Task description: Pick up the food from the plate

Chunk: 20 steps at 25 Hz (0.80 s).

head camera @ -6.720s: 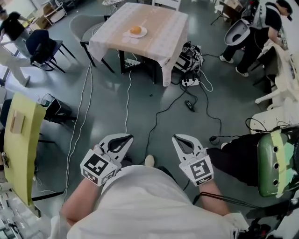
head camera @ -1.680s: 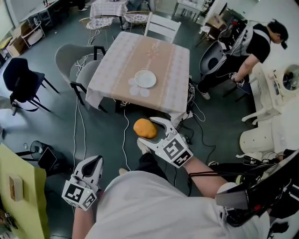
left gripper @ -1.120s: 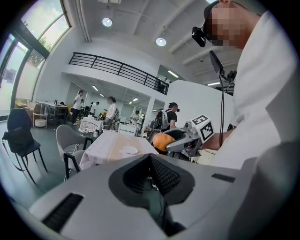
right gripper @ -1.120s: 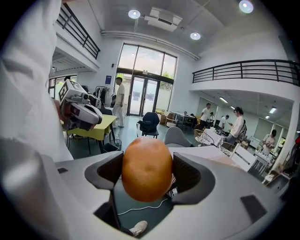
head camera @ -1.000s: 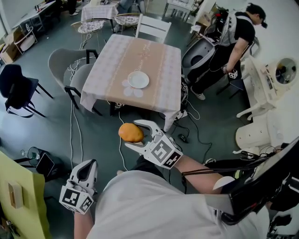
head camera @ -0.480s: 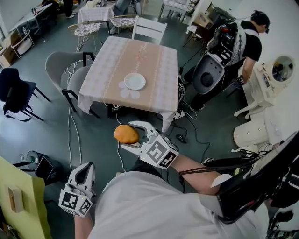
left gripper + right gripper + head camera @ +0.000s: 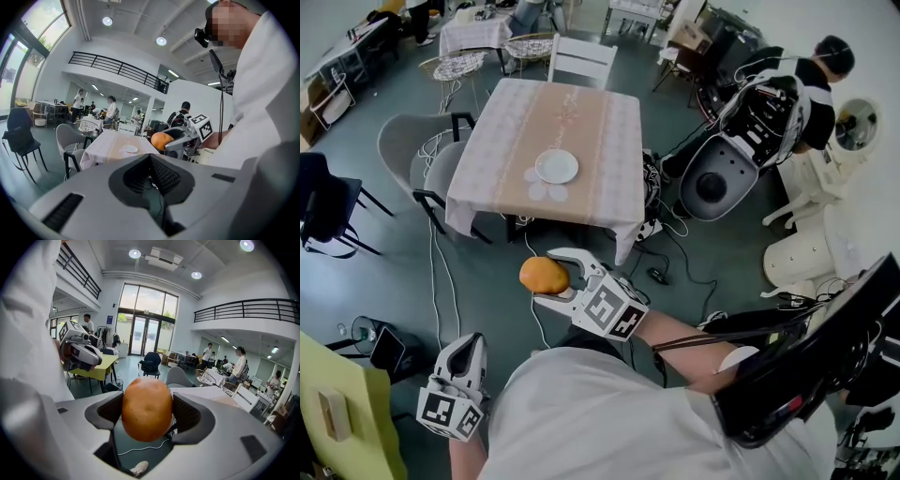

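Two grey two-jaw grippers sit nearest. The left gripper (image 7: 472, 343) hangs low beside the person's body, its jaws pressed together. The right gripper (image 7: 546, 277) is clamped on the one round orange food item (image 7: 146, 414) — held above the floor, well apart from the single round white plate (image 7: 556, 166) on the cloth-covered square table (image 7: 609, 141) beyond.
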Each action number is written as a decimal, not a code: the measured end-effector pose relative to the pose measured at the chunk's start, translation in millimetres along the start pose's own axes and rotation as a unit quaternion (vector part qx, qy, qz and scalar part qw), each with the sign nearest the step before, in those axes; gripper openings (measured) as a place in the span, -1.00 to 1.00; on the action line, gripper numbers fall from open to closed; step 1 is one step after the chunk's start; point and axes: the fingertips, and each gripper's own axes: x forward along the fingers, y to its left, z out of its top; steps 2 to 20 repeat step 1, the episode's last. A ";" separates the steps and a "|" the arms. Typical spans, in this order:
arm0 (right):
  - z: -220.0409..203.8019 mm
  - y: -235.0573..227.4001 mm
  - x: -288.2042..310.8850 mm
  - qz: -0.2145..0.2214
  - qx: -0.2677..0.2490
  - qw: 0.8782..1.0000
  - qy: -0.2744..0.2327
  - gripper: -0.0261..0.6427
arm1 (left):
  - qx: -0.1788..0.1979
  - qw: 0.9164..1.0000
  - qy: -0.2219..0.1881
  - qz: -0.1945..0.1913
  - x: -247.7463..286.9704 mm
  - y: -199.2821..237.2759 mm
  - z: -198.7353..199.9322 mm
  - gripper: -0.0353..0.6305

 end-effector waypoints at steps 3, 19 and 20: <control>-0.1 -0.3 0.3 0.000 0.000 1.000 0.000 0.11 | 0.000 1.000 0.001 0.000 0.2 0.0 0.1 -0.87; -0.1 -0.3 0.3 0.000 0.000 1.000 0.000 0.11 | 0.000 1.000 0.001 0.000 0.2 0.0 0.1 -0.87; -0.1 -0.3 0.3 0.000 0.000 1.000 0.000 0.11 | 0.000 1.000 0.001 0.000 0.2 0.0 0.1 -0.87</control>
